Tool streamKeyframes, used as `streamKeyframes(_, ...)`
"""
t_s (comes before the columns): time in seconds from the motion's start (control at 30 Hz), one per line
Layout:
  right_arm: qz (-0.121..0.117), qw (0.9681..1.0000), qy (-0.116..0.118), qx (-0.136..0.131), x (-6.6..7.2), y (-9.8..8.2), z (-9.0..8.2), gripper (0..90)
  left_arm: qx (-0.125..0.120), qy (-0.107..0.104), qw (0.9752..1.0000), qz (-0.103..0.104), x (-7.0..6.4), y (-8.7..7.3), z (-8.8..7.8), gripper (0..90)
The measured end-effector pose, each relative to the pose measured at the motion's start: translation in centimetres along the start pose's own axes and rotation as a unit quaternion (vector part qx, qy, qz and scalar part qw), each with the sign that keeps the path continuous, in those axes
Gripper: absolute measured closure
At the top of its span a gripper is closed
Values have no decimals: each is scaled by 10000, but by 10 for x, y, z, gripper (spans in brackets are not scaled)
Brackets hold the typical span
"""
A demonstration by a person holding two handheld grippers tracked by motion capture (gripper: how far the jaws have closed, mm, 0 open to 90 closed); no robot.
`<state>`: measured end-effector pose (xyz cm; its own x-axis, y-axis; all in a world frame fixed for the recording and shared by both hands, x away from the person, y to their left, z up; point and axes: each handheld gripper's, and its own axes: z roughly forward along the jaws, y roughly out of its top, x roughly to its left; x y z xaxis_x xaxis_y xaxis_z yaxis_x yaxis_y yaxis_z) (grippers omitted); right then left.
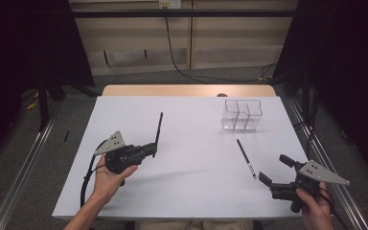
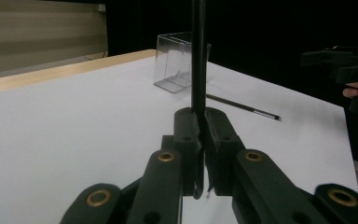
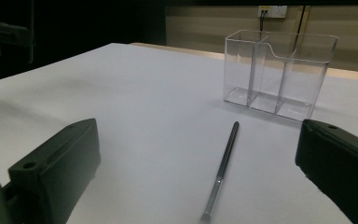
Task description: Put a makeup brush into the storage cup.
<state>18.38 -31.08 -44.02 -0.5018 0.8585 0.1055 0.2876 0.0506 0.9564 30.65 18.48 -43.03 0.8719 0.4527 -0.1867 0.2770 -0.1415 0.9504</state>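
**Black pen, one held, one loose on the table**

Item 1. Black pen [image 1: 159,128], slim, straight, dark. Location: clamped at its lower end between the jaws of the left gripper [image 1: 152,148], the shaft pointing up and away over the white table [image 1: 187,191]. In the left gripper view the pen [image 2: 198,56] rises from between the closed pads and its upper end is cut off by the top of the picture.

Item 2. Second pen [image 1: 246,158], dark barrel with a lighter tip, lying flat on the table in front of the clear organiser [image 1: 242,115], apart from it. It lies ahead of the right gripper [image 1: 274,171], whose jaws stand wide and hold nothing; in the right gripper view this pen [image 3: 221,170] lies between the two spread jaws but farther out, untouched.

Item 3. Clear organiser, transparent plastic with upright dividers, compartments apparently empty.

Handling, by judgement: pens are light and stiff, smooth and round, likely to roll or swivel in a narrow grip. Hold near mid-barrel for steadiness; an end grip, as on item 1, lets the shaft tilt. The organiser probably slides if knocked.

Not legible: any cap, clip or marking on either pen; the exact count of compartments.
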Motion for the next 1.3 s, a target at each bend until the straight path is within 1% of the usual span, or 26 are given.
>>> streamKeyframes(0.03, -37, 10000, 32, -7, 0, 0, 1, 0, 21, -8, 10000, 26, -1, 0, 1, 842)
streamKeyframes(0.07, -7, 10000, 47, -16, 1, 1, 1, 0, 48, -29, 10000, 58, -3, 0, 2, 842)
streamKeyframes(0.1, -56, 10000, 63, -34, 2, 2, 2, 0, 41, -63, 10000, 40, -5, 1, 3, 842)
streamKeyframes(0.13, -43, 9999, 73, -66, 3, 3, 3, 0, 29, -72, 10000, 61, -7, 2, 5, 842)
streamKeyframes(0.17, -101, 9999, 99, -64, 4, 4, 3, 0, 22, -108, 9999, 62, -8, 2, 6, 842)
streamKeyframes(0.2, -77, 9999, 91, -82, 5, 5, 4, 0, 18, -133, 9999, 72, -10, 3, 7, 842)
streamKeyframes(0.23, -90, 9999, 75, -93, 7, 6, 6, 1, 26, -156, 9998, 97, -11, 4, 9, 842)
streamKeyframes(0.27, -158, 9998, 30, -81, 7, 7, 8, 7, 27, -187, 9998, 96, -13, 5, 11, 842)
streamKeyframes(0.3, -149, 9999, 11, -70, 8, 8, 10, 12, 54, -217, 9997, 112, -15, 6, 12, 842)
streamKeyframes(0.37, -148, 9998, 90, -102, 8, 11, 15, 5, 36, -273, 9995, 122, -18, 7, 15, 842)
streamKeyframes(0.4, -200, 9997, 116, -99, 8, 12, 17, 7, 57, -285, 9994, 163, -20, 8, 17, 842)
streamKeyframes(0.43, -200, 9997, 138, -104, 8, 14, 19, 9, 45, -310, 9994, 148, -22, 9, 19, 842)
streamKeyframes(0.47, -134, 9997, 190, -123, 9, 15, 21, 9, 70, -349, 9992, 158, -23, 10, 20, 842)
streamKeyframes(0.6, -164, 9988, 357, -281, 8, 23, 24, 9, 109, -404, 9990, 177, -27, 11, 27, 842)
streamKeyframes(0.63, -102, 9986, 409, -334, 8, 26, 24, 9, 100, -398, 9990, 176, -28, 11, 28, 842)
streamKeyframes(0.7, -135, 9982, 413, -408, 10, 31, 25, 13, 140, -417, 9989, 174, -29, 11, 29, 842)
streamKeyframes(0.73, -152, 9979, 484, -405, 11, 33, 26, 10, 161, -416, 9988, 203, -30, 11, 29, 842)
streamKeyframes(0.77, -160, 9976, 534, -406, 12, 35, 27, 10, 118, -419, 9989, 190, -31, 10, 29, 842)
streamKeyframes(0.9, -259, 9963, 713, -396, 20, 42, 36, 17, 99, -463, 9987, 192, -34, 12, 32, 842)
streamKeyframes(0.97, -243, 9955, 825, -386, 24, 46, 40, 17, 128, -490, 9985, 230, -37, 13, 34, 842)
streamKeyframes(1.03, -168, 9940, 1012, -384, 27, 53, 44, 16, 89, -489, 9986, 158, -39, 13, 35, 842)
streamKeyframes(1.1, -206, 9925, 1140, -402, 30, 61, 49, 17, 129, -468, 9985, 252, -43, 14, 38, 842)
streamKeyframes(1.17, -276, 9910, 1232, -447, 34, 65, 53, 16, 109, -534, 9981, 277, -46, 16, 41, 842)
streamKeyframes(1.23, -312, 9907, 1275, -367, 36, 68, 58, 16, 150, -545, 9978, 357, -48, 19, 43, 842)
streamKeyframes(1.3, -348, 9902, 1308, -347, 38, 70, 62, 17, 119, -548, 9977, 375, -49, 23, 47, 842)
